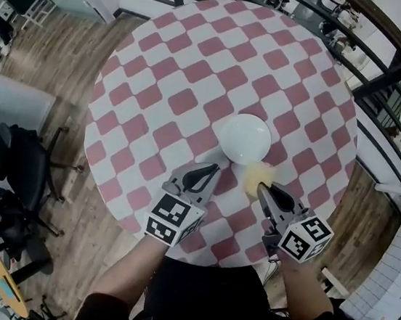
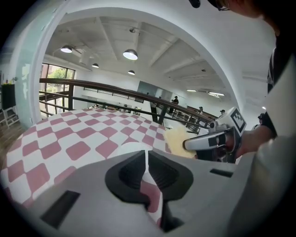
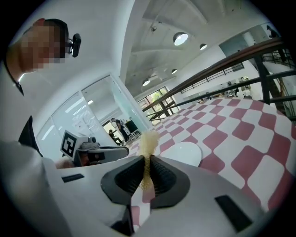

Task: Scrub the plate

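A white plate (image 1: 245, 139) lies on the round red-and-white checked table (image 1: 183, 65), just beyond both grippers; it also shows as a white plate (image 3: 181, 152) in the right gripper view. My right gripper (image 1: 261, 188) is shut on a thin yellow sponge (image 1: 256, 174), which sticks up between its jaws as a yellow sponge (image 3: 148, 148). The sponge (image 2: 178, 141) hangs near the plate's near right edge. My left gripper (image 1: 214, 169) is shut with nothing between its jaws, hovering by the plate's near left side, the plate (image 2: 132, 149) just past its tips.
A dark railing (image 1: 294, 3) curves around the far and right sides of the table. A black chair (image 1: 27, 169) and other furniture stand on the wooden floor at the left. The person's body is at the table's near edge.
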Tool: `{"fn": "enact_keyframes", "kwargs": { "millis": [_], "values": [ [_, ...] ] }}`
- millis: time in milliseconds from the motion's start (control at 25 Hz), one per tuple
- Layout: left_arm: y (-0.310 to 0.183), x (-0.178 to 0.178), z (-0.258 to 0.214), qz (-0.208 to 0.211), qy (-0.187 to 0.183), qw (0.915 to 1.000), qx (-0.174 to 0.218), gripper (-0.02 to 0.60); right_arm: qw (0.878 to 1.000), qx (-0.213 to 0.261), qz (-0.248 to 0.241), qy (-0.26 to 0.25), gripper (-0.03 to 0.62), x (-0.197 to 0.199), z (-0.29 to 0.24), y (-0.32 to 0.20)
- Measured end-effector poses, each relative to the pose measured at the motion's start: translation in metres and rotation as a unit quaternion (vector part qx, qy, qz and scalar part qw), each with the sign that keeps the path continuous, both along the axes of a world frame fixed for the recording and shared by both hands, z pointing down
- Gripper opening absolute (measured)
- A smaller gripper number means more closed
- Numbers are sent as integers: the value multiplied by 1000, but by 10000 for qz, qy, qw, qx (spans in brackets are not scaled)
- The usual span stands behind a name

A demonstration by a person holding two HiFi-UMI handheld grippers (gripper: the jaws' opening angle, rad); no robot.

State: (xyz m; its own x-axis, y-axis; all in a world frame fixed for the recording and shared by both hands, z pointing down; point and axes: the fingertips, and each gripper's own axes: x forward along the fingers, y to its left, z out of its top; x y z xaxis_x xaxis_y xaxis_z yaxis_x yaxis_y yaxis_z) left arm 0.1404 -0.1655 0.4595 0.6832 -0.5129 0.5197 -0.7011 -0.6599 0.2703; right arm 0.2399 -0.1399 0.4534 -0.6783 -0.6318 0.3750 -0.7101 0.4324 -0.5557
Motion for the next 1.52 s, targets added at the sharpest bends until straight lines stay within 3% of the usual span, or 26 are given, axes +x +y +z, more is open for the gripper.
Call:
{"fn": "enact_keyframes", "kwargs": {
  "millis": [520, 640, 920, 1160, 1520],
  "values": [
    [-44, 14, 101, 75, -113, 9987, -501, 72, 9985, -409, -141, 326, 41, -8, 86, -59],
    [-54, 16, 117, 150, -349, 9978, -541, 77, 9958, -558, -405, 599, 41, -18, 102, -67],
    [-69, 27, 129, 172, -629, 9960, -609, 97, 9816, -634, -909, 1555, 41, -32, 130, -73],
    [-67, 31, 139, 238, -948, 9938, -524, 97, 9573, -439, -1494, 2434, 41, -30, 146, -63],
    [-71, 31, 140, 211, -1177, 9922, -364, 92, 9492, -250, -1564, 2720, 41, -17, 143, -69]
  ]
}}
